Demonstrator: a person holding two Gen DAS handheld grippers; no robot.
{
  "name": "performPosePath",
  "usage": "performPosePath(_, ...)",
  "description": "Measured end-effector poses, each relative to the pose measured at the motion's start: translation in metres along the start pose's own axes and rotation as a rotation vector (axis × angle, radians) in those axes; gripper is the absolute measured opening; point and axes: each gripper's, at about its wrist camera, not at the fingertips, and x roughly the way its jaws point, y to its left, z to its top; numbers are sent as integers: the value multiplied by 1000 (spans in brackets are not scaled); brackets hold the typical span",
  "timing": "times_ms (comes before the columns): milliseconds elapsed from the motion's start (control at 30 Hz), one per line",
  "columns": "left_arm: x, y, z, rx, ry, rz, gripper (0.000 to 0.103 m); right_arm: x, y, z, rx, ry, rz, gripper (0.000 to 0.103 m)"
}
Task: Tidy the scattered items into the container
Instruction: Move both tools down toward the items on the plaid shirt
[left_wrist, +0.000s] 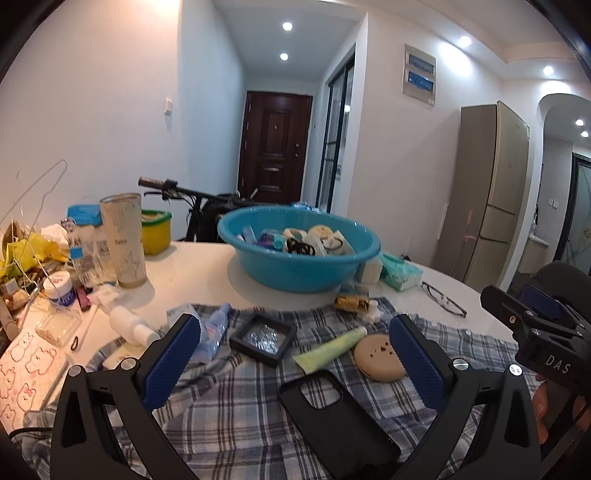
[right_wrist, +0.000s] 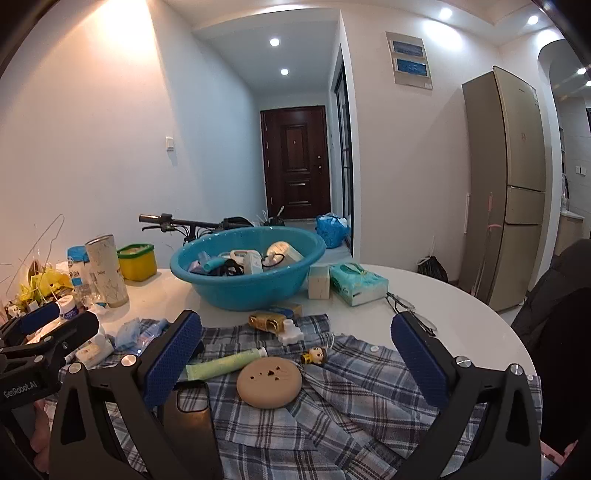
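The blue basin (right_wrist: 243, 273) is sitting on the table, already holding several items. The left gripper (left_wrist: 295, 354) and right gripper (right_wrist: 297, 354) are hovering spread apart, empty, while the tube (right_wrist: 225, 363), round compact (right_wrist: 269, 382) and phone case (left_wrist: 332, 417) are still lying on the plaid cloth (right_wrist: 351, 398).

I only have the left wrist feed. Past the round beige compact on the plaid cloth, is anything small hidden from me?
Observer: Yes, a small doll figurine lies on the plaid cloth just beyond the beige compact.
Operator: Anything behind the blue basin on the floor?
Observer: A blue plastic bag sits by the doorway beyond the basin.
Operator: Is my right gripper holding anything?
Observer: No, the right gripper is open and empty.
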Motion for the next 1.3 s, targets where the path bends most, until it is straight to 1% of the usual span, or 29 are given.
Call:
performPosePath(100, 9, -3, -5, 6, 37, -4, 103, 6, -3, -4, 2, 31, -4, 102)
performPosePath(233, 17, -6, -9, 12, 76, -34, 103, 15, -2, -11, -12, 71, -5, 102)
performPosePath(300, 23, -7, -9, 16, 108, -46, 103, 20, 0, -15, -23, 96, 1, 102)
performPosePath(367, 31, -7, -8, 27, 150, -65, 103, 27, 2, -19, -34, 132, 25, 102)
performPosePath(433, 39, -7, -4, 63, 196, -93, 103, 34, 2, -23, -39, 171, 56, 102)
performPosePath(500, 46, -8, -1, 98, 226, -94, 103, 44, 1, -26, -51, 220, 91, 102)
performPosePath(633, 65, -9, 6, 159, 297, -98, 103, 64, 4, -29, -101, 298, 125, 102)
performPosePath(767, 81, -11, 8, 173, 358, -125, 103, 86, 7, -35, -122, 375, 149, 102)
performPosePath(933, 99, -15, 4, 192, 389, -96, 103, 111, 15, -43, -110, 443, 170, 102)
performPosePath(1033, 117, -7, -7, 199, 425, -44, 103, 126, 21, -50, -109, 472, 156, 102)
performPosePath(1133, 138, 11, -15, 138, 502, -38, 103, 138, 26, -55, -125, 503, 160, 102)
performPosePath(1167, 142, 15, -16, 127, 511, -34, 103, 142, 28, -57, -134, 511, 151, 102)
performPosePath(1267, 152, 23, -15, 141, 518, -24, 103, 150, 32, -61, -151, 523, 144, 102)
performPosePath(1300, 156, 24, -14, 158, 525, -39, 103, 152, 33, -63, -151, 528, 140, 102)
